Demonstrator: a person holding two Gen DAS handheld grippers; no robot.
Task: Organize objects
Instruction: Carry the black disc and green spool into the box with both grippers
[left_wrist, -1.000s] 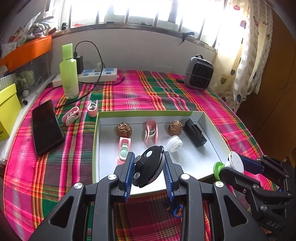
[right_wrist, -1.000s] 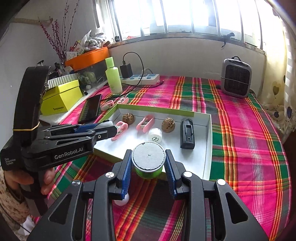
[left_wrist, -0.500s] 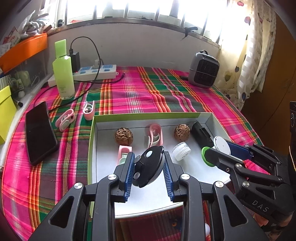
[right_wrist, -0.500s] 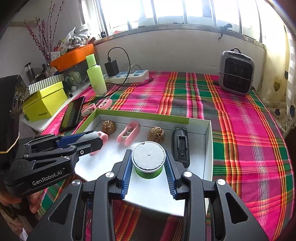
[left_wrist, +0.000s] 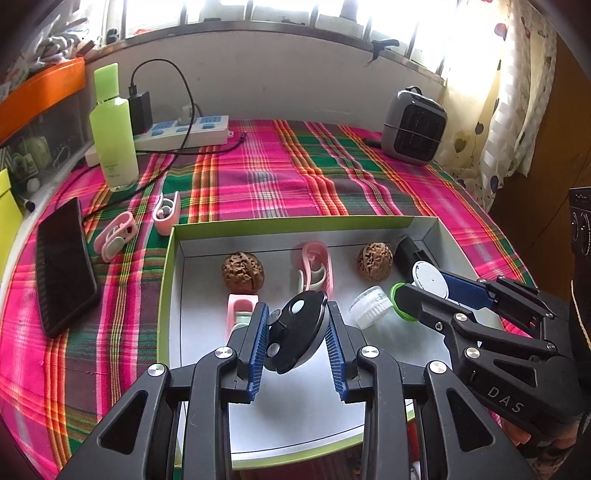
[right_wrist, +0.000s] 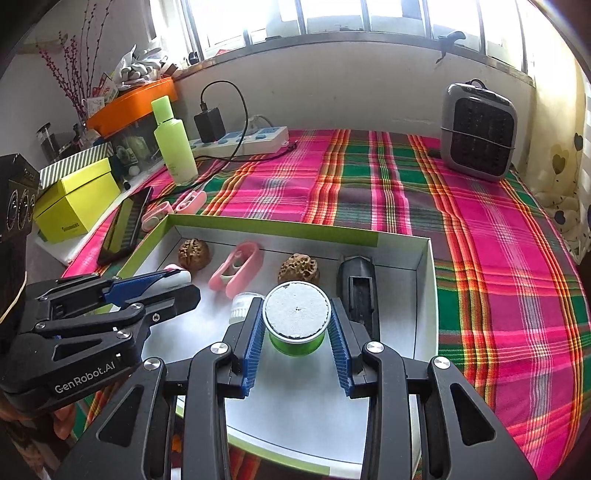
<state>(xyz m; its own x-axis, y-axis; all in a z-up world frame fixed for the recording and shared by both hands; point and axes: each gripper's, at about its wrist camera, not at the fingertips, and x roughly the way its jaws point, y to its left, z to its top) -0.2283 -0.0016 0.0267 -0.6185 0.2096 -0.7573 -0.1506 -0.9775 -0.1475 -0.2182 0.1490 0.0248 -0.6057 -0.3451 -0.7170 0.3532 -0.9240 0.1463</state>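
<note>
My left gripper (left_wrist: 295, 334) is shut on a black disc-shaped gadget (left_wrist: 299, 330) with round white spots, held tilted above the near part of the white tray (left_wrist: 173, 280). My right gripper (right_wrist: 297, 328) is shut on a small green tub with a white lid (right_wrist: 297, 319), also over the tray. In the tray lie two walnuts (left_wrist: 242, 271) (left_wrist: 374, 258), a pink clip (left_wrist: 316, 269), a second pink clip (left_wrist: 240, 310) partly behind my left finger, a white cap (left_wrist: 369, 306) and a black oblong device (right_wrist: 356, 291). In the left wrist view the right gripper (left_wrist: 419, 284) reaches in from the right.
Two more pink clips (left_wrist: 114, 236) (left_wrist: 167, 212) and a black phone (left_wrist: 64, 258) lie on the plaid cloth left of the tray. A green bottle (left_wrist: 112, 127), a power strip (left_wrist: 184, 129) and a small grey heater (left_wrist: 413, 125) stand at the back. A yellow box (right_wrist: 75, 199) sits far left.
Both grippers have moved forward and down from the tray's near edge to over its floor, each keeping its object. The right gripper has come nearer the white cap and the black device.
</note>
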